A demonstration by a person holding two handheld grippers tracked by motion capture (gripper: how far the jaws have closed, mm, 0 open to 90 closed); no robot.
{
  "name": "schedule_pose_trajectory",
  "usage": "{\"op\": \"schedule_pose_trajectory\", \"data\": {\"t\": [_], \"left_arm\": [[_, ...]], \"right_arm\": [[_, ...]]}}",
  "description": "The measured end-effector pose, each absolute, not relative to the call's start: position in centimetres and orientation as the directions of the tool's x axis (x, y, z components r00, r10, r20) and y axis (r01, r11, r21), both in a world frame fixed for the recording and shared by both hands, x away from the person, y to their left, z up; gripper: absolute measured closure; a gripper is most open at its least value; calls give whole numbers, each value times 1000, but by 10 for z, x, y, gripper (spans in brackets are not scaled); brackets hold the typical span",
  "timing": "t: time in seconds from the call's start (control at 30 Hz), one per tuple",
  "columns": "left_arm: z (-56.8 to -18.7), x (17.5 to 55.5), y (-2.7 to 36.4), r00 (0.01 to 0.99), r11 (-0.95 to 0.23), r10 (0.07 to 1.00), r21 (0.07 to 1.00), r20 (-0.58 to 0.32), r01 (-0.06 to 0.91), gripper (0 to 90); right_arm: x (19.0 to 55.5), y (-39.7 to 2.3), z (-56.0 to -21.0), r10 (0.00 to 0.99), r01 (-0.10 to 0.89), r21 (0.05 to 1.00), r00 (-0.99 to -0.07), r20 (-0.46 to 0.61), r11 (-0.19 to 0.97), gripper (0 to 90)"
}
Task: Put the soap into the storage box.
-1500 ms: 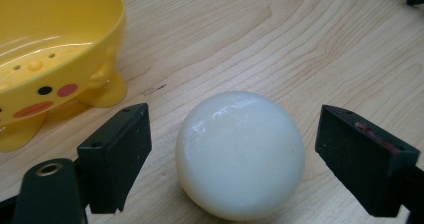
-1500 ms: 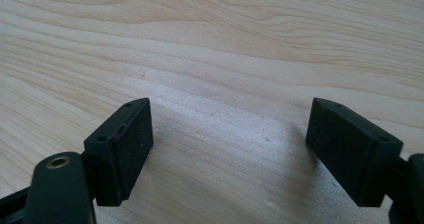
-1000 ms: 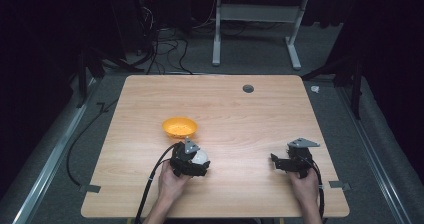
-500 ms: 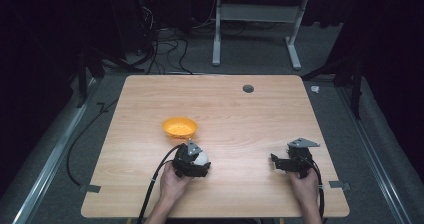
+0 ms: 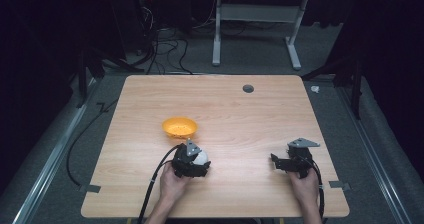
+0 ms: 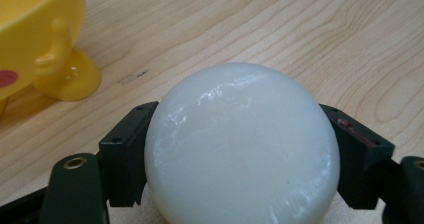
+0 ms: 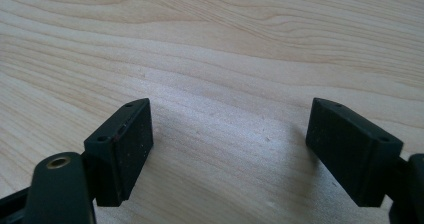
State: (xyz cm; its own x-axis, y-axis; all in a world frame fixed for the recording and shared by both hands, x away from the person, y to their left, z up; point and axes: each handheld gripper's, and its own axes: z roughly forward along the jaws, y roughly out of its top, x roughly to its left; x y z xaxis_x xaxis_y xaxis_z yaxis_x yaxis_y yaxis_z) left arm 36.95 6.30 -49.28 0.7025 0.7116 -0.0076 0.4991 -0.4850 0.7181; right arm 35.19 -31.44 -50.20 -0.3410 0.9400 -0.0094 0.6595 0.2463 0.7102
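Left tongs (image 5: 199, 156) squeezing a white ball (image 6: 242, 144), one black jaw on each side of it. Just past the ball, up and to the left, a yellow bowl (image 6: 37, 34) on little feet, close but not touching. Bare wooden table (image 6: 280, 29) beyond. Right tongs (image 5: 278, 163) well off to the side, near the table's front edge, jaws spread wide with only wood (image 7: 225, 134) between them.
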Motion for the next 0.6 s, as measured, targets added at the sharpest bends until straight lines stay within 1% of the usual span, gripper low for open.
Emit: {"op": "schedule_pose_trajectory", "data": {"t": [0.6], "left_arm": [[-474,366,83,679,-430,734,747,-38,507,242]], "right_arm": [[352,-314,-502,940,660,710,-340,-9,246,198]]}}
